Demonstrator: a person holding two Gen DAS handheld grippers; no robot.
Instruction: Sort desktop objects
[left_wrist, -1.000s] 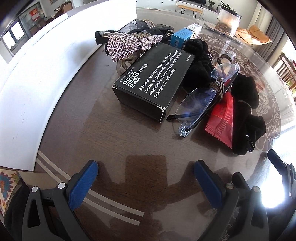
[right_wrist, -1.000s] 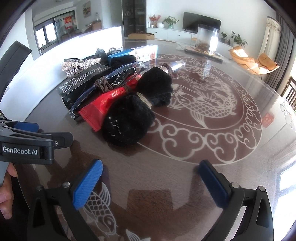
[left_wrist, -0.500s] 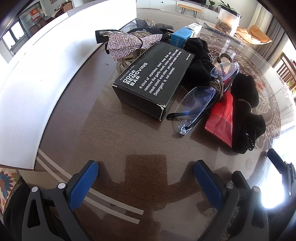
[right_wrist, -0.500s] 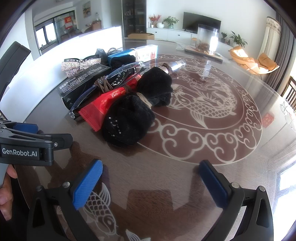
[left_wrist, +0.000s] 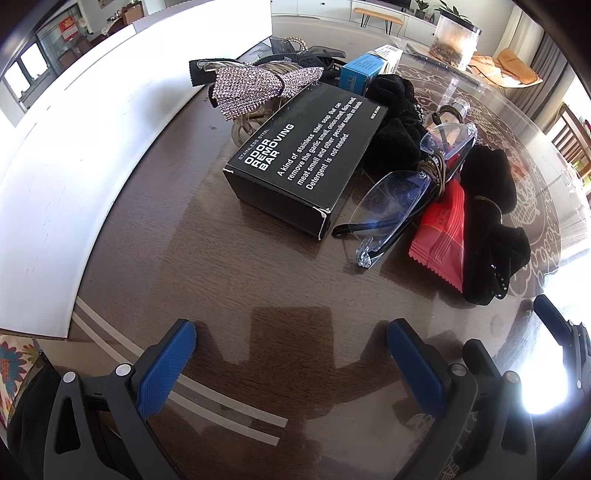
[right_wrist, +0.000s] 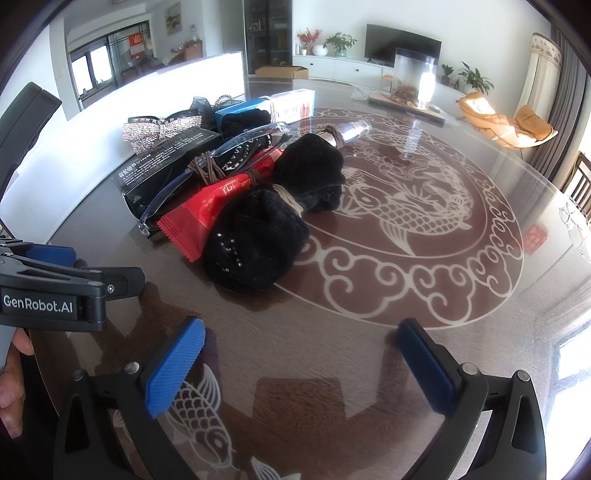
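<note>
A heap of objects lies on the round table. A black "Odor Removing Bar" box (left_wrist: 306, 155) (right_wrist: 162, 162) sits nearest the left side, with clear glasses (left_wrist: 402, 192) (right_wrist: 221, 155) and a red packet (left_wrist: 441, 236) (right_wrist: 199, 210) beside it. A black velvet bow (left_wrist: 491, 221) (right_wrist: 258, 236) lies closest to the right gripper. A rhinestone bow (left_wrist: 255, 86) (right_wrist: 162, 129), a blue box (left_wrist: 360, 70) (right_wrist: 236, 109) and a small silver bottle (right_wrist: 349, 131) lie behind. My left gripper (left_wrist: 291, 354) and right gripper (right_wrist: 299, 354) both hover open above bare tabletop, short of the heap.
A long white board (left_wrist: 92, 122) (right_wrist: 155, 88) runs along the table's left edge. A glass tank (right_wrist: 412, 79) stands at the far side. The carp-patterned tabletop (right_wrist: 424, 206) stretches bare to the right. A hand (right_wrist: 11, 373) holds the left gripper's handle.
</note>
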